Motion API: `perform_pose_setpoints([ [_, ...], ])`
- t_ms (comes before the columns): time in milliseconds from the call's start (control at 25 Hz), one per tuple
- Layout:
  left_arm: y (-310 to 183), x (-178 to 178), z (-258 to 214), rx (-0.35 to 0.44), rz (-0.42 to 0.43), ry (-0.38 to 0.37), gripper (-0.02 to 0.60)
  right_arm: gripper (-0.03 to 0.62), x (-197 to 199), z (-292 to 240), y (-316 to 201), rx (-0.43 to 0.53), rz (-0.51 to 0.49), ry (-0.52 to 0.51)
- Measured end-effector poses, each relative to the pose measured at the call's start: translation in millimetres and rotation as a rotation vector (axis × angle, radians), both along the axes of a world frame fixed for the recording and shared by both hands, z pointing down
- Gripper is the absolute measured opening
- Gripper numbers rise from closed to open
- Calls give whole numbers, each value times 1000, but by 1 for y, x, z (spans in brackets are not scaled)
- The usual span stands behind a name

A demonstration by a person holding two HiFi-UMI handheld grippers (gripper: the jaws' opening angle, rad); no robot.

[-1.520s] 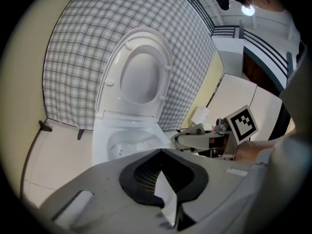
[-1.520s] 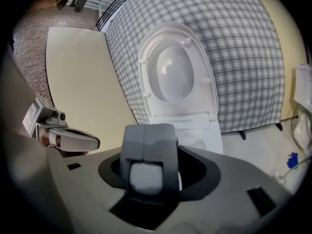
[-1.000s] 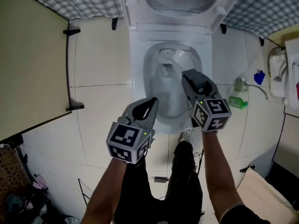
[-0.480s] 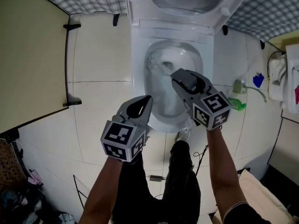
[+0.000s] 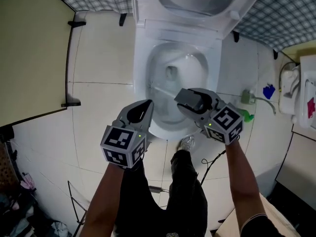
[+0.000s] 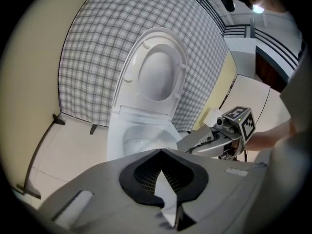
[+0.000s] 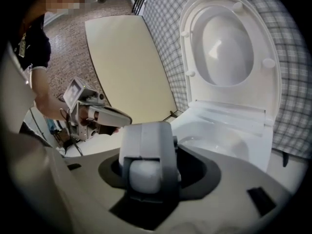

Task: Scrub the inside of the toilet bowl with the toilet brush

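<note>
As it clamps the brush (image 5: 160, 90), the right gripper (image 5: 180, 97) overhangs the bowl (image 5: 143, 75).

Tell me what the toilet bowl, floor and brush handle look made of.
Toilet bowl: glazed ceramic, likely; glossy white with highlights.
Floor: large pale tiles, glossy, thin grout lines.
Brush handle in the right claw: probably matte grey-white plastic; moulded, blocky shape.

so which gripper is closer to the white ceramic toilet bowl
Right. The right gripper, shut on the thin white toilet brush, hangs over the white ceramic toilet bowl, front right; the left gripper sits just outside its front left rim.
</note>
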State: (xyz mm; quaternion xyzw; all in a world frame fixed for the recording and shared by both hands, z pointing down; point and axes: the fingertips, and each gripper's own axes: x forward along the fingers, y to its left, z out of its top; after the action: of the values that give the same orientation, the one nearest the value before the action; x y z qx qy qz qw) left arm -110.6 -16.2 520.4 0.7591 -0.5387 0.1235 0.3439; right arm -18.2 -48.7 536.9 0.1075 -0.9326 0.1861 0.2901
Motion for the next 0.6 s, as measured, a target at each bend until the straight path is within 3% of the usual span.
perform_pose_setpoints([
  [280, 14, 23, 1, 1, -41, -1, 9, 236, 25, -8, 51, -55, -234, 19],
  [600, 24, 44, -5, 12, -104, -23, 9, 236, 67, -9, 67, -64, -480, 91],
])
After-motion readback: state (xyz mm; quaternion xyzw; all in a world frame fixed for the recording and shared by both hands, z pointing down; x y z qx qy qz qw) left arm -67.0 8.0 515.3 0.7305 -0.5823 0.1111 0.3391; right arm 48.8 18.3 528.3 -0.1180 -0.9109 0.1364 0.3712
